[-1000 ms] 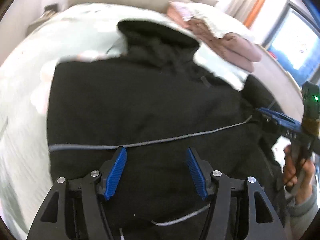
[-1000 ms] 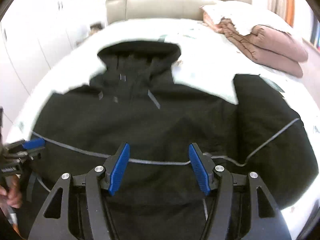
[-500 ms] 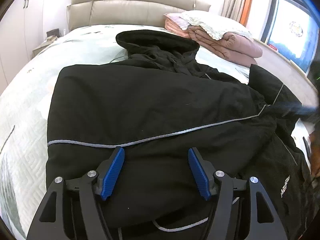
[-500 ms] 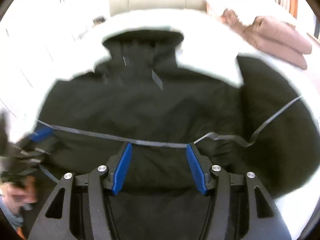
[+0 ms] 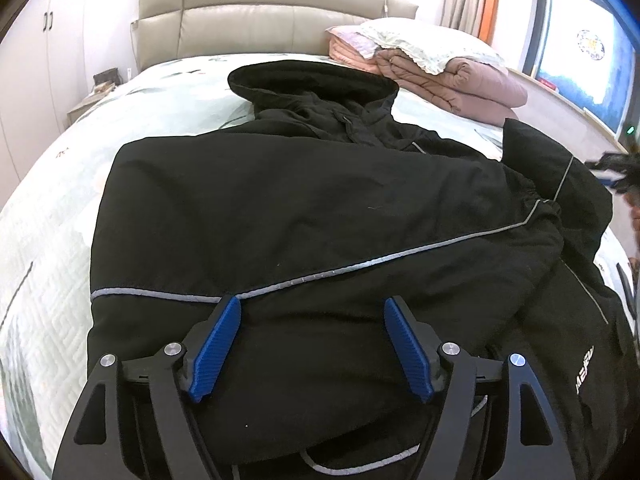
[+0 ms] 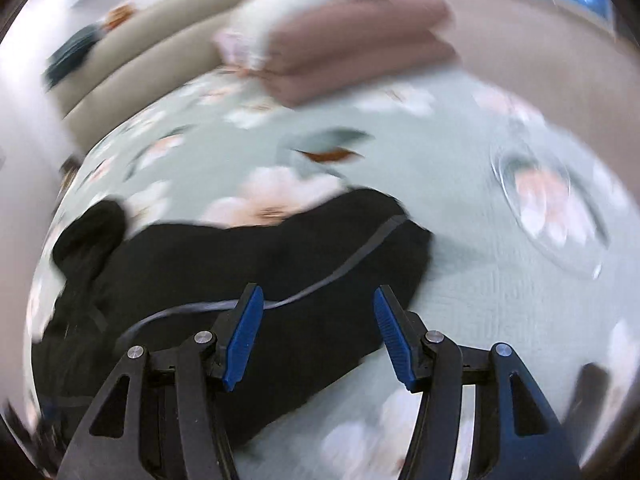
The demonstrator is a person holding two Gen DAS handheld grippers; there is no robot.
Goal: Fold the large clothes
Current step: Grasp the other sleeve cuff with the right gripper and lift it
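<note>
Both of my jaws stand apart with nothing pinched: my left gripper (image 5: 312, 344) has just been widening over the black jacket (image 5: 320, 216), cloth below the pads but not pressed; my right gripper (image 6: 316, 332) gapes over the jacket's sleeve (image 6: 328, 256) and the floral bedspread (image 6: 480, 200). The jacket lies flat on the bed, hood (image 5: 312, 80) toward the beige headboard (image 5: 260, 20), hem nearest me, so its long axis runs from me to the headboard. One sleeve is folded across the body, its grey piping (image 5: 360, 264) slanting over it. Compared with a second ago, my right view has swung off the jacket's middle to its outer sleeve and is blurred; my left view is sharper, otherwise much the same
</note>
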